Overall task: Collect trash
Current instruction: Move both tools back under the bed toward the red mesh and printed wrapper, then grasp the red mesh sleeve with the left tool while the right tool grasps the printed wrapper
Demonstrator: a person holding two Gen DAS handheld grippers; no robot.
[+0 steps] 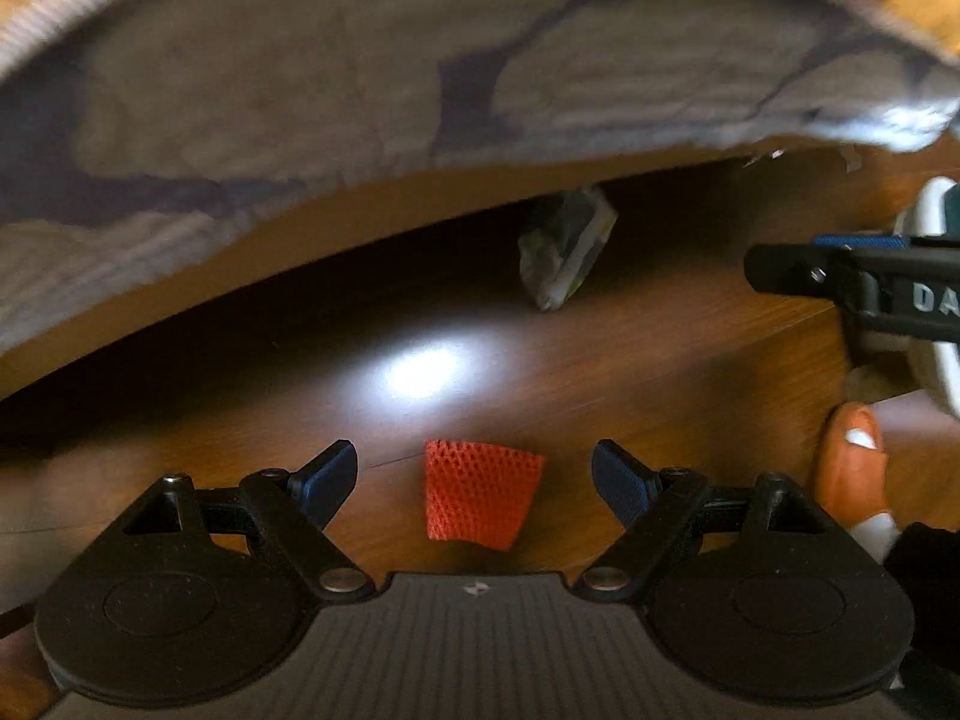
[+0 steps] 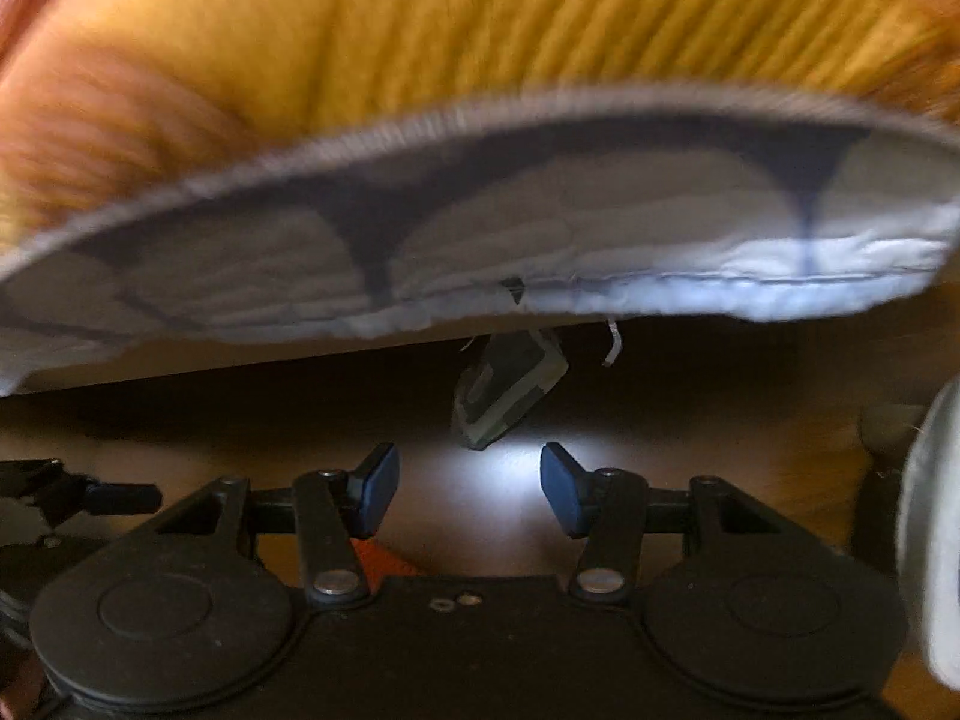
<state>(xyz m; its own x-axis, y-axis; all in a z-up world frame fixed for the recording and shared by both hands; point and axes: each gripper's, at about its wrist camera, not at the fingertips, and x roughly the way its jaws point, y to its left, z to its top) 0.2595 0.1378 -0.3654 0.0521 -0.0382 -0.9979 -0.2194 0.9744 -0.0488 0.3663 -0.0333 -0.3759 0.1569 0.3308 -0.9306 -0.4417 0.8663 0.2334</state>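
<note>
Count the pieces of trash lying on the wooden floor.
2. An orange mesh scrap lies between the open left gripper's fingers. A crumpled greenish wrapper sits farther ahead, at the bed's fabric edge, just beyond the open right gripper. More may hide under the bed.

Both cams sit low over the wood floor point(image 1: 600, 360), looking forward under a bed's hanging bedsheet point(image 1: 300, 90). Both catch the crumpled wrapper point(image 1: 567, 246) around 12 o'clock; the right cam is closer, wrapper point(image 2: 507, 393) bigger.
</note>
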